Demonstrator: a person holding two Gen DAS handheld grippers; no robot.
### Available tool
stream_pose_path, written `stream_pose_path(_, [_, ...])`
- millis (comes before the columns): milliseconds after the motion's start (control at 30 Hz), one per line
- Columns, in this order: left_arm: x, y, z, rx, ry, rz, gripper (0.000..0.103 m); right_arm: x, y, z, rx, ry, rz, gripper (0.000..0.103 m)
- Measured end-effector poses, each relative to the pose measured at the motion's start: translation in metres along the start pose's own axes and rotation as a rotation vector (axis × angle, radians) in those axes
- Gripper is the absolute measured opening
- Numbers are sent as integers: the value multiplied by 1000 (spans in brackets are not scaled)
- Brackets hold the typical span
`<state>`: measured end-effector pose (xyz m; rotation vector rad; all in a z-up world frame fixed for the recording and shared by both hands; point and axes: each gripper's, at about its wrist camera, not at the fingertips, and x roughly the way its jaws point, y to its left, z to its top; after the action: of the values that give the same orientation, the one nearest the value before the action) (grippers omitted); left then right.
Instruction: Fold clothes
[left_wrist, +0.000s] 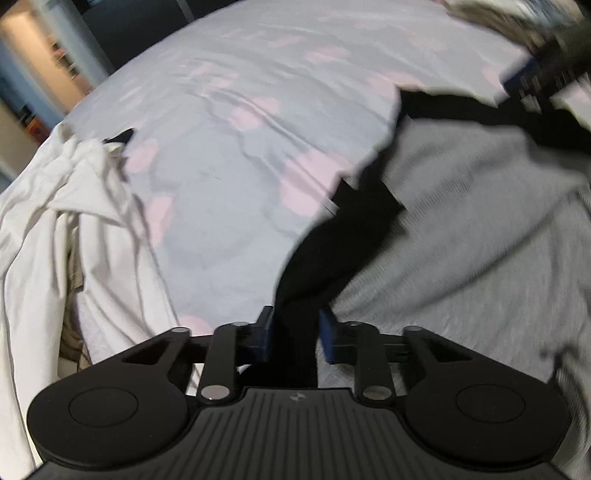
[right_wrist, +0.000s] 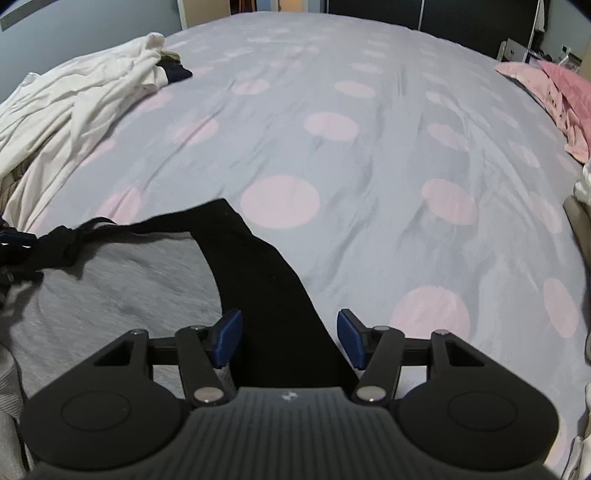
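So you were mid-fold on the grey knit garment with black trim (left_wrist: 461, 229), which lay on the grey bed sheet with pink dots (right_wrist: 369, 155). Your left gripper (left_wrist: 293, 338) had its jaws clamped together on the black strip of fabric, which ran up toward 1 o'clock. Your right gripper (right_wrist: 290, 338) was different: jaws apart, with the black edge lying between the blue pads (right_wrist: 229, 336) but not pinched as far as I could tell.

My guess is the next move called for closing the right side on that black edge first, then lifting both ends together so the fold lands straight.

The left view was pretty blurred, but it showed the other gripper up at 2 o'clock. The right view showed the pink crumpled cloth (right_wrist: 554, 92) at 2 o'clock, which the left one missed. Both caught the white rumpled clothes pile (right_wrist: 74, 103) around 10 o'clock.
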<state>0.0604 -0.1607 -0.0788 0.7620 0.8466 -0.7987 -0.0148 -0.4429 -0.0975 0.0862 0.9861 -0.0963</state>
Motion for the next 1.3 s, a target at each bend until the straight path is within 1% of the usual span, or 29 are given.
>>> stream_pose_path(33, [-3,5,2,-31,-24,42,15,3,-1,0,8,4,-5,60])
stream_pose_path(100, [-10,16,6,-93,-74,131,14,5,-4,2,46,8,-8,60])
stream_pose_path(200, [-15,33,9,-186,-92,139,14,6,-7,4,83,4,3,60])
stream_pose_path(233, [-16,35,10,-203,-91,120,15,6,-7,4,86,2,4,60])
stream_pose_path(267, [-17,35,11,-203,-89,100,18,6,-7,5,86,-2,3,60])
stream_pose_path(333, [-16,30,12,-177,-81,62,26,6,-6,6,89,-9,4,60])
stream_pose_path(367, [-16,27,11,-161,-77,47,35,6,-7,6,93,-14,6,60])
stream_pose_path(400, [-15,25,11,-146,-72,32,47,6,-7,6,98,-20,11,60])
stream_pose_path(433, [-11,24,9,-130,-60,37,49,6,-8,6,101,-24,16,60])
stream_pose_path(500, [-3,23,4,-106,-27,54,50,7,-10,5,107,-31,26,60])
stream_pose_path(567, [9,28,0,-130,24,60,50,11,-12,5,116,-28,37,60])
stream_pose_path(600, [14,33,-2,-156,44,57,50,13,-13,4,120,-23,42,60])
stream_pose_path(667, [20,46,-6,-238,60,25,53,19,-13,2,128,1,44,60])
stream_pose_path(733, [24,58,-8,-323,76,-13,53,27,-14,-1,145,30,55,60])
stream_pose_path(767, [24,62,-8,-355,83,-38,48,29,-13,-3,152,34,61,60])
stream_pose_path(800, [25,66,-8,-387,89,-63,39,31,-13,-5,156,33,63,58])
stream_pose_path(833, [24,66,-7,-399,88,-75,35,31,-11,-6,148,28,64,54])
stream_pose_path(867, [23,66,-6,-409,87,-86,27,31,-9,-7,137,22,66,44])
stream_pose_path(900, [21,65,-4,-402,79,-83,14,29,-8,-6,135,19,68,35])
stream_pose_path(933, [19,63,-2,-393,70,-79,9,28,-7,-6,134,16,70,14])
stream_pose_path(967, [17,61,-1,-385,61,-76,4,26,-5,-5,135,13,65,10])
stream_pose_path(1067, [11,56,4,-359,35,-64,3,16,0,-2,130,-14,42,7])
stream_pose_path(1200, [-15,60,13,-390,-75,-44,2,-13,4,7,134,-109,17,6])
stream_pose_path(1300, [-35,60,18,-421,-129,-62,2,-30,7,10,141,-147,2,6])
